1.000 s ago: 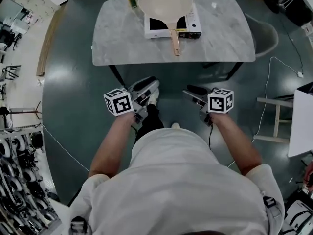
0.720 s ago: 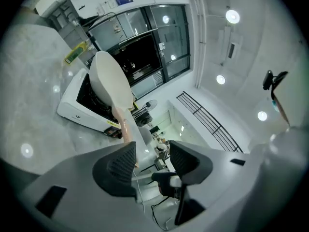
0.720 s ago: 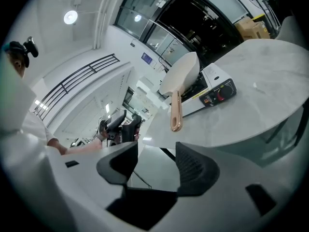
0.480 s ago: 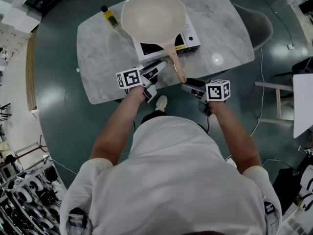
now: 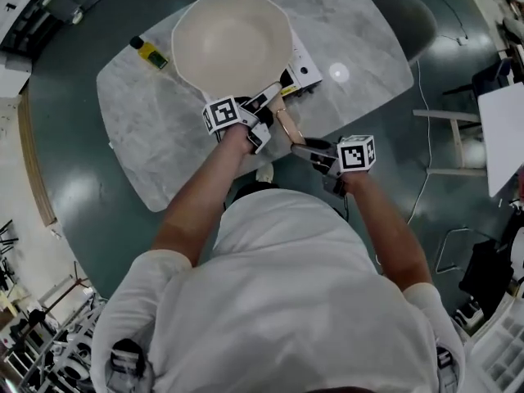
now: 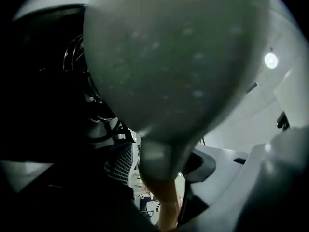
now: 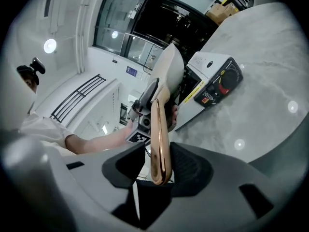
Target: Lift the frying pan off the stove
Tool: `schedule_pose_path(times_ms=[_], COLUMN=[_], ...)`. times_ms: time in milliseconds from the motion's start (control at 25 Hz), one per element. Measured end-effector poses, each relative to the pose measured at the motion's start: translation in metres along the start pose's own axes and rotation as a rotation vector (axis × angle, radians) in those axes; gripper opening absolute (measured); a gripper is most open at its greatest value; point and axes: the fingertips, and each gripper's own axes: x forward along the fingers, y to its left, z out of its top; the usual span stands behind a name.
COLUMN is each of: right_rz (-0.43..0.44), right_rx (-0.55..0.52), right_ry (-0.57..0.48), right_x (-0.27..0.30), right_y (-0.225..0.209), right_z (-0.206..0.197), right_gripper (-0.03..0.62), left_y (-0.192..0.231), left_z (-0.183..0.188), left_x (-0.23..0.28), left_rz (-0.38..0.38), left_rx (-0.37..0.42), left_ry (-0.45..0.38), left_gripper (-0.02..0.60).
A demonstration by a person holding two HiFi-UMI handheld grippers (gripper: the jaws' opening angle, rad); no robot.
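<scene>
Both hands have reached the pan (image 5: 232, 43) on the stove (image 5: 304, 70): left gripper (image 5: 274, 95) jaws just opened wide astride the handle (image 5: 286, 126), right gripper (image 5: 301, 148) jaws closing round its tip, not yet tight.

Table: grey marble oval table (image 5: 164, 162), under all below.
Stove: white portable single-burner stove (image 5: 304, 70), on table.
Pan: cream round frying pan (image 5: 232, 43), on stove; wooden handle (image 5: 286, 125) toward table's near edge.
Bottle: small yellow bottle (image 5: 151, 52), on table, left of pan.
</scene>
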Motion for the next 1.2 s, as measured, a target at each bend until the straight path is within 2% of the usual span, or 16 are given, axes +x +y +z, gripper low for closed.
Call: schedule_pose_path(times_ms=[80, 120, 160, 280, 440, 560, 800, 960, 1200], right_rz=[-0.021, -0.026, -0.026, -0.001, 0.025, 0.052, 0.085, 0.102, 0.104], right_rx=[0.015, 0.022, 0.029, 0.052, 0.077, 0.064, 0.055, 0.055, 0.047], right_ry=[-0.021, -0.031, -0.042, -0.069, -0.093, -0.136, -0.183, -0.232, -0.307], right_x=[0.000, -0.001, -0.001, -0.001, 0.001, -0.006, -0.028, -0.053, -0.115], right_y=[-0.004, -0.005, -0.006, -0.001, 0.006, 0.015, 0.036, 0.056, 0.075], right_z=[0.000, 0.001, 0.001, 0.001, -0.002, 0.002, -0.006, -0.018, -0.049], right_gripper=[0.120, 0.117, 0.121, 0.123, 0.121, 0.120, 0.118, 0.118, 0.117], left_y=[0.002, 0.000, -0.003, -0.008, -0.008, -0.021, -0.061, -0.089, -0.126], left_z=[0.004, 0.006, 0.007, 0.004, 0.002, -0.001, -0.019, -0.044, -0.111], left_x=[0.005, 0.006, 0.008, 0.008, 0.005, 0.008, 0.014, 0.022, 0.042], left_rz=[-0.018, -0.028, -0.038, -0.038, 0.005, -0.015, -0.034, -0.036, -0.069], left_rx=[-0.007, 0.008, 0.027, 0.057, 0.094, 0.094, 0.160, 0.206, 0.218], left_ry=[-0.008, -0.013, -0.014, 0.003, 0.024, 0.018, 0.053, 0.092, 0.146], left_gripper=[0.263, 0.228, 0.149, 0.141, 0.141, 0.141, 0.141, 0.141, 0.141])
